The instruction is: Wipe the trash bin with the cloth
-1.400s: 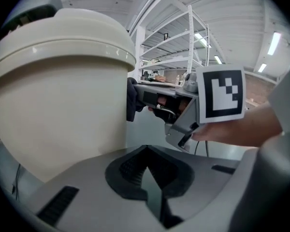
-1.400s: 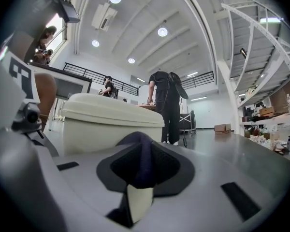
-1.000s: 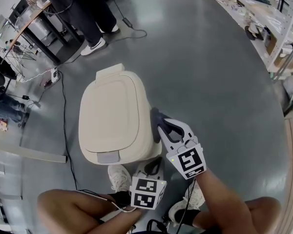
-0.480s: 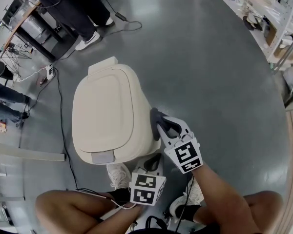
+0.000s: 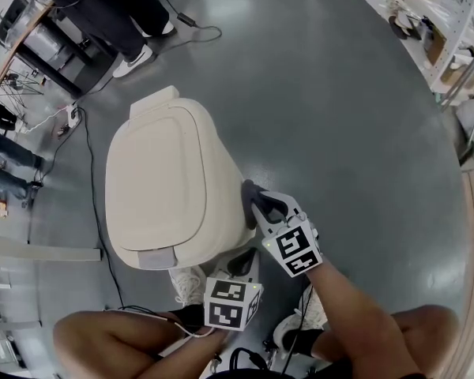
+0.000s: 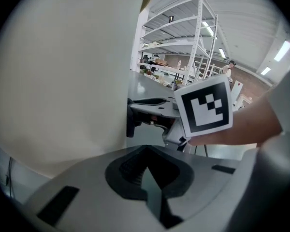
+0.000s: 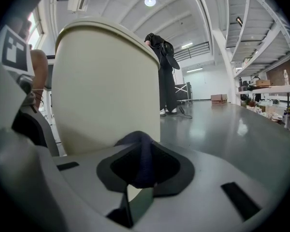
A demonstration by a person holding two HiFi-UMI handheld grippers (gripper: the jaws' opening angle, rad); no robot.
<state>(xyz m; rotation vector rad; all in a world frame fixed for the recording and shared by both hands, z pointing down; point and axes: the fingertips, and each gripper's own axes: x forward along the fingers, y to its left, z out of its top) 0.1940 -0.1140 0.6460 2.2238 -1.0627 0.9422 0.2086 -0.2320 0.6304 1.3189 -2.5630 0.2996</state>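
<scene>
R gripper (image 5: 261,205) is clamped on the dark cloth (image 7: 139,154), held against the bin (image 5: 170,184) at its right side wall. L gripper (image 6: 146,172) has jaws together, nothing in them. Risk: only a small pinch of cloth, so drag on the wall may pull it out.

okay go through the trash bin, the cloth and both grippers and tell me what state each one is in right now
trash bin: upright, lid closed.
cloth: bunched up, clamped in the right gripper, against the bin's side wall.
right gripper: shut on the cloth.
left gripper: shut, nothing between its jaws, low beside the bin.
</scene>
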